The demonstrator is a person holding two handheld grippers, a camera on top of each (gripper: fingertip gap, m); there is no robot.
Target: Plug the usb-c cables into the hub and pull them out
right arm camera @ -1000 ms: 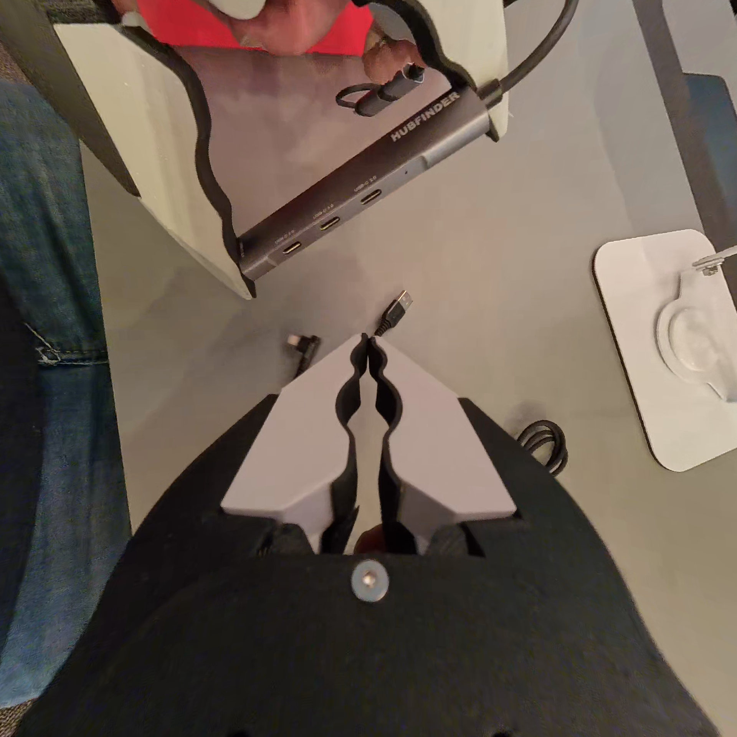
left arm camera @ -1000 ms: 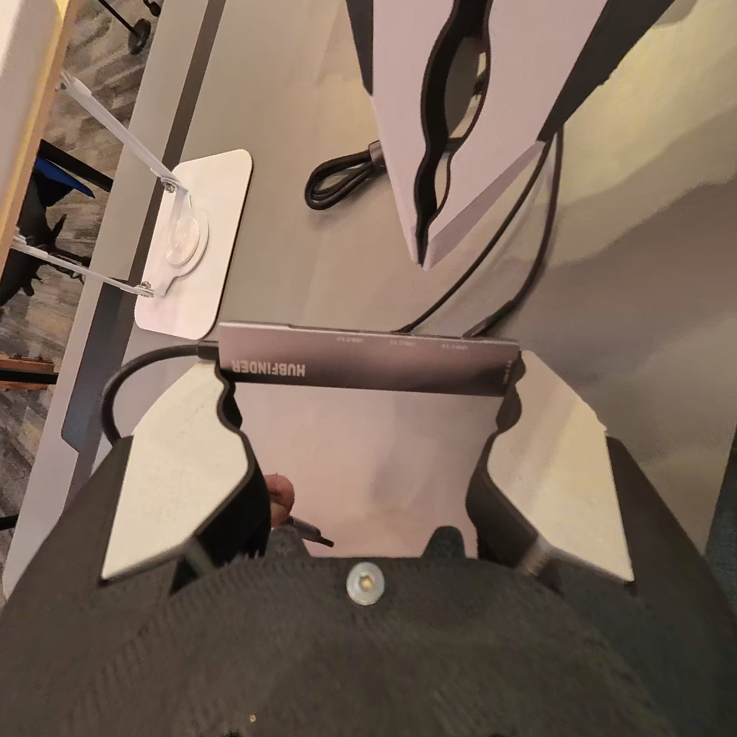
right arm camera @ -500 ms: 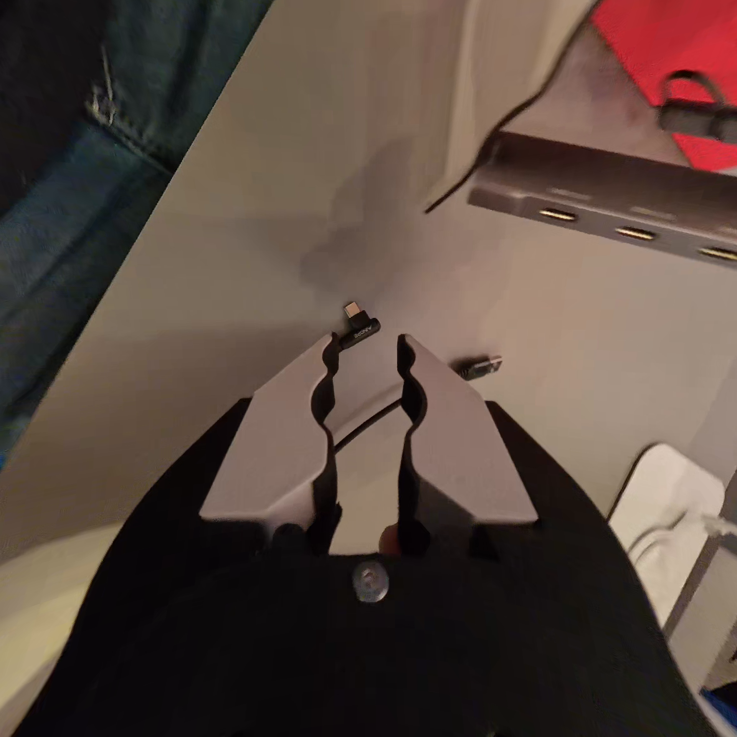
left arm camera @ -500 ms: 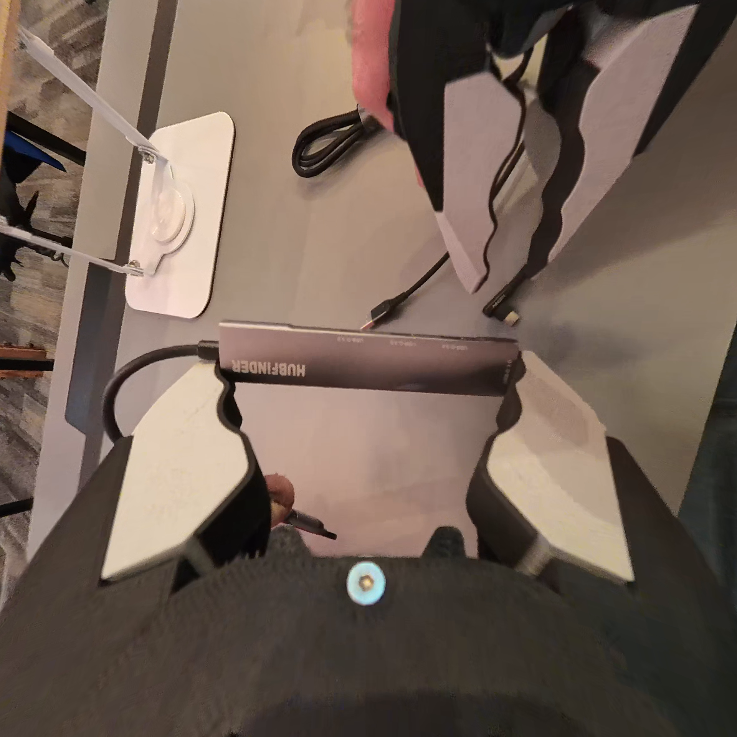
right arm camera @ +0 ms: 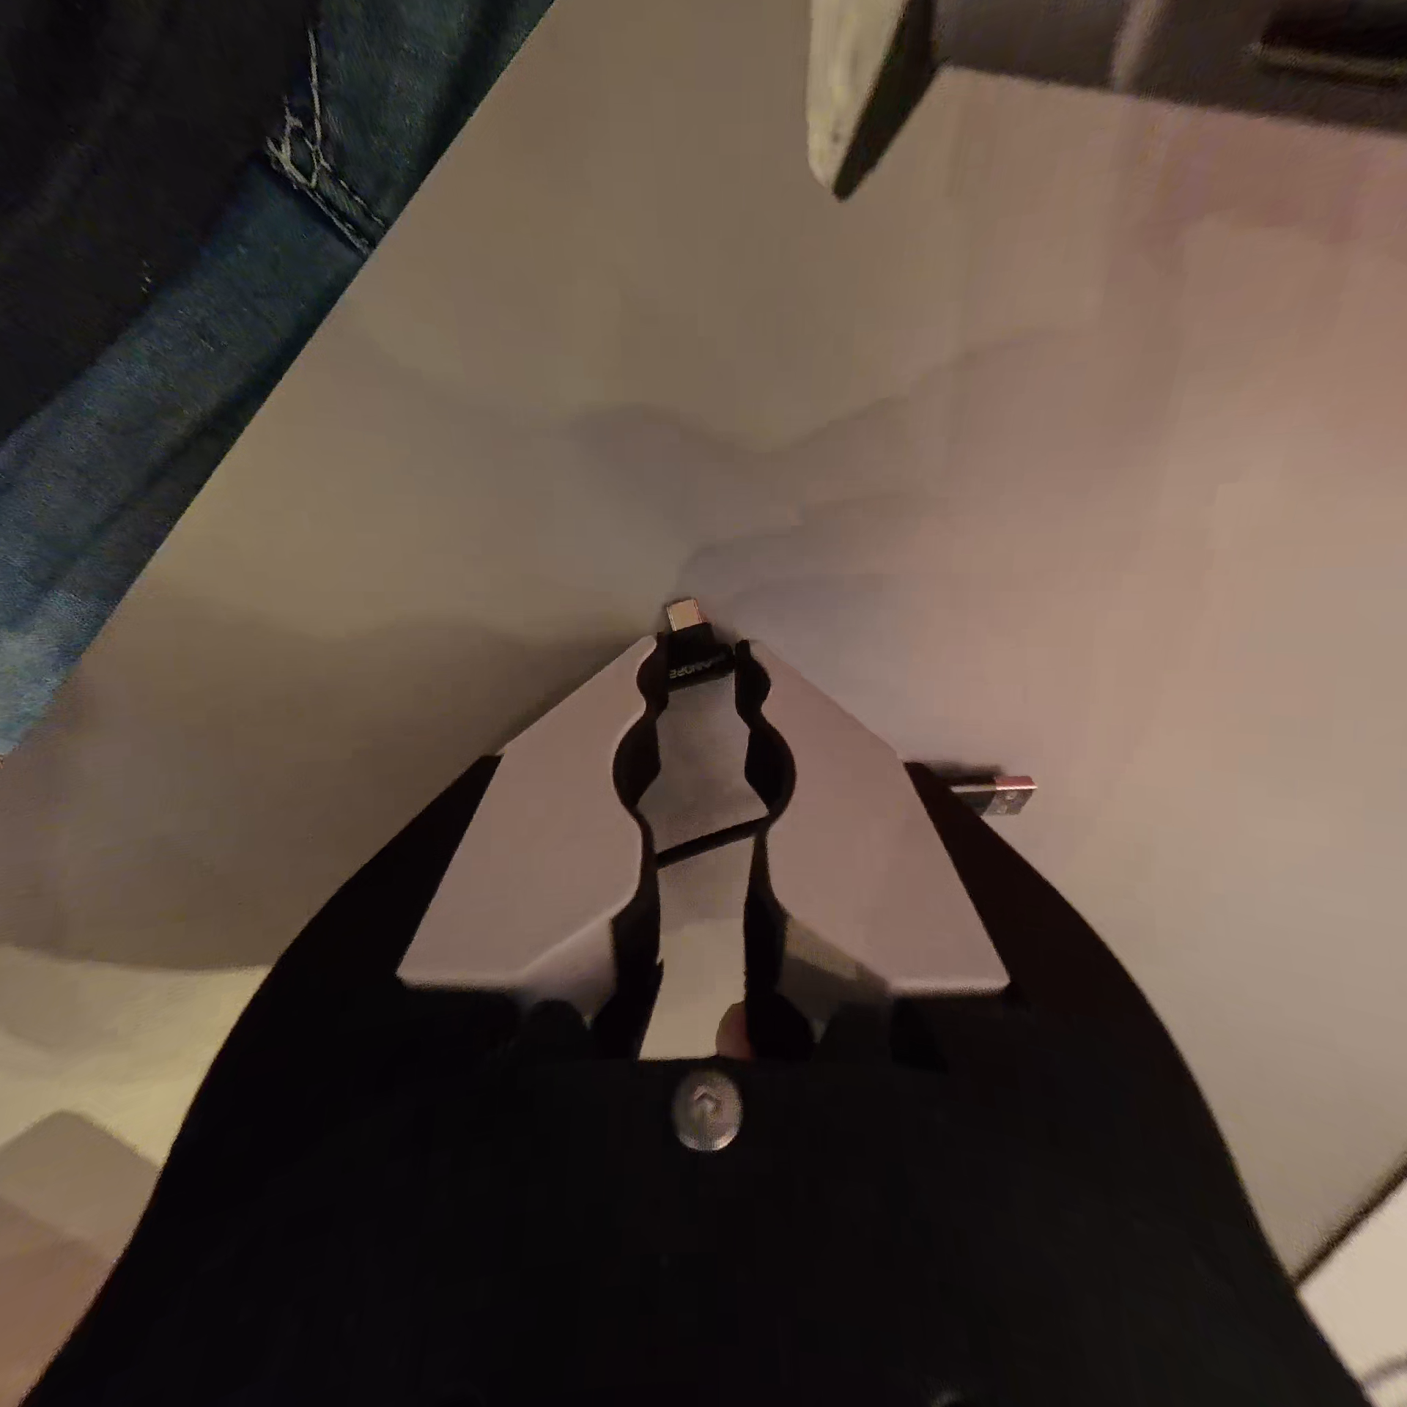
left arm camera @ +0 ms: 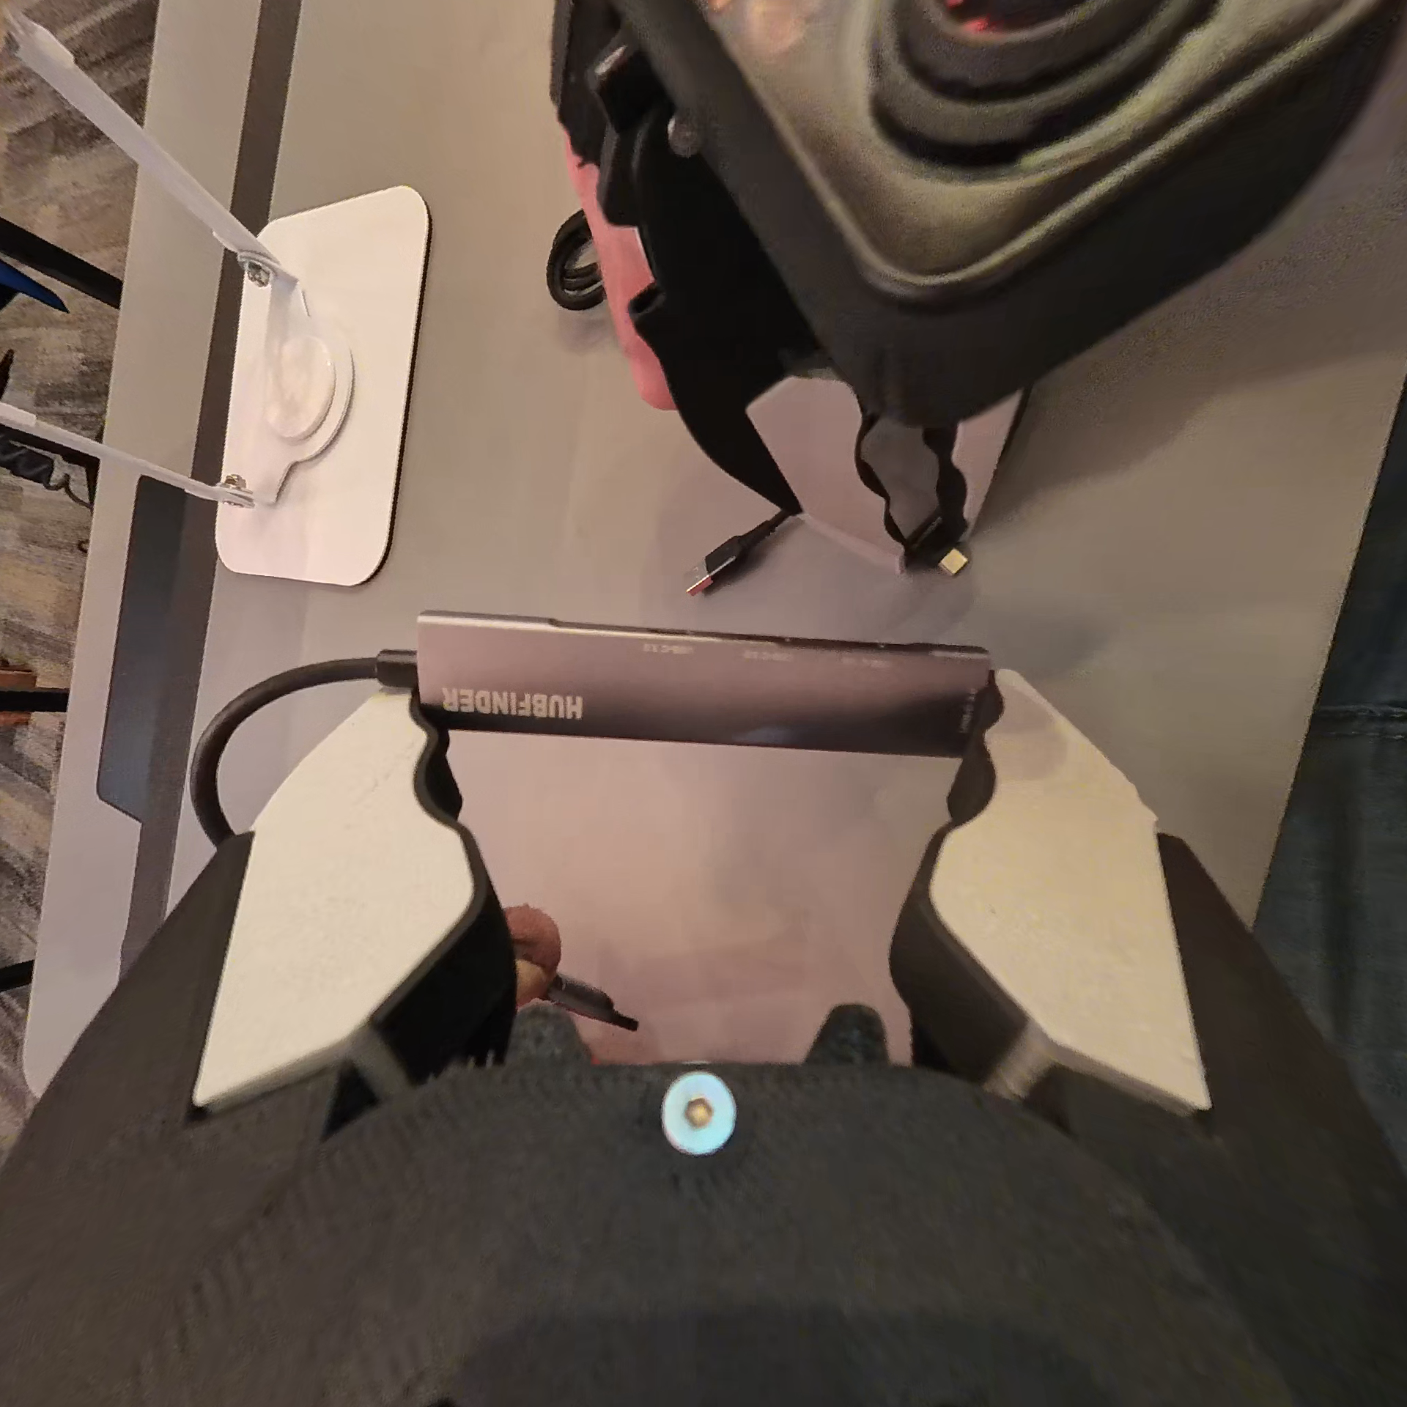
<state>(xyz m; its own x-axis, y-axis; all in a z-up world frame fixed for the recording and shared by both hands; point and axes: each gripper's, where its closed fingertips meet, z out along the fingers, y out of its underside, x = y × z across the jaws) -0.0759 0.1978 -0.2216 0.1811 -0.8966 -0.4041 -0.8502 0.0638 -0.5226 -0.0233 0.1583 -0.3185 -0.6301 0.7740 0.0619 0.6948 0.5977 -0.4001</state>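
My left gripper (left arm camera: 704, 697) is shut on the grey USB hub (left arm camera: 761, 700), held end to end between its fingertips just above the table, with the ports facing away. The hub's own black cable (left arm camera: 228, 731) loops off to the left. My right gripper (right arm camera: 697, 655) is shut on the black right-angle USB-C plug (right arm camera: 691, 668) on the table, and the plug's metal tip pokes out ahead of the fingers. In the left wrist view this right gripper (left arm camera: 925, 540) and the plug (left arm camera: 948, 559) sit just beyond the hub's right end. A second cable's plug (left arm camera: 712, 575) lies loose in front of the hub.
A white pad with a clear stand (left arm camera: 320, 396) sits at the far left of the grey table (left arm camera: 495, 457). A coiled black cable (left arm camera: 571, 266) lies behind the right gripper. A person's jeans (right arm camera: 152, 304) border the table edge. The loose plug also shows in the right wrist view (right arm camera: 997, 792).
My right gripper opened, swung down over the right-angle plug and closed onto it. The left gripper kept hold of the hub and barely moved.
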